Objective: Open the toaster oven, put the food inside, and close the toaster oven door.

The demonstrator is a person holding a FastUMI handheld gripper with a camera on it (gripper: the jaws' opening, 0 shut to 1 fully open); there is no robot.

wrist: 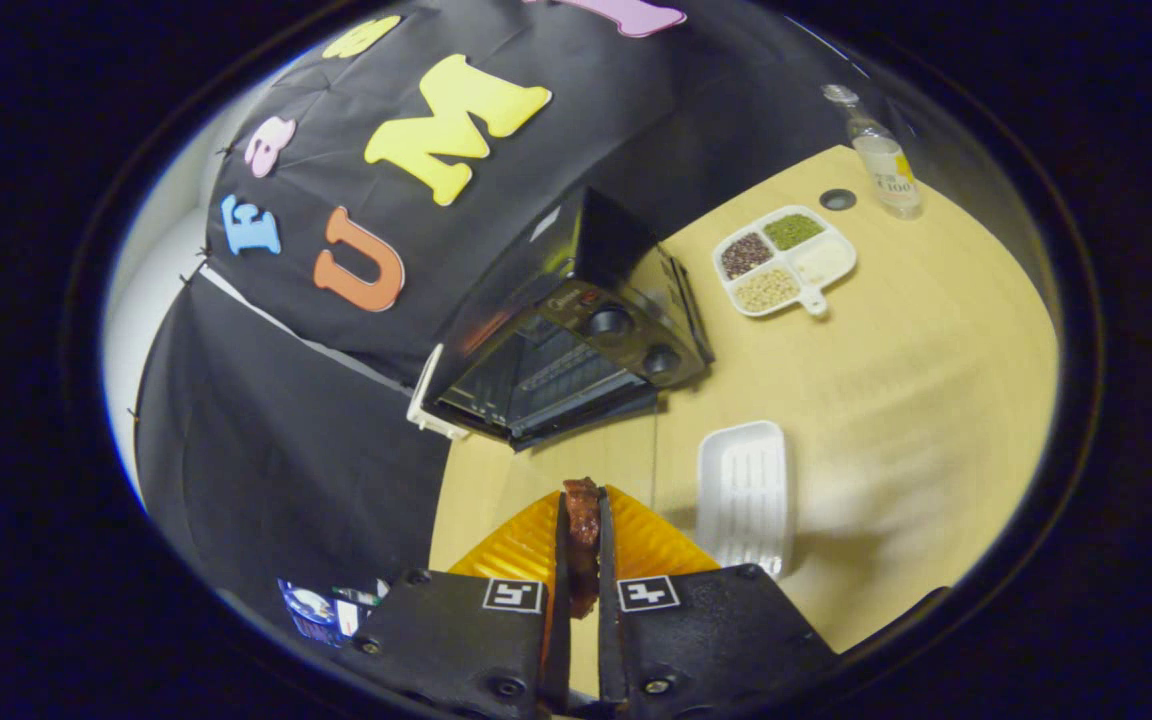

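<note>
My gripper (583,503) is shut on a dark brown piece of food (582,535), which stands upright between both fingers and pokes out a little past the tips. Beyond the fingers, on the wooden table (916,400), sits the black toaster oven (576,340), tilted in this view. Its glass door (526,385) shows a wire rack, with a white handle (431,405) at the door's left end and two knobs (633,340) on the panel beside it. I cannot tell whether the door is open or closed.
An empty white ribbed tray (744,490) lies just right of the fingers. Farther back are a white divided dish (784,260) of beans and grains, a clear bottle (886,160) and a round table grommet (837,199). The table's left edge runs close by the oven.
</note>
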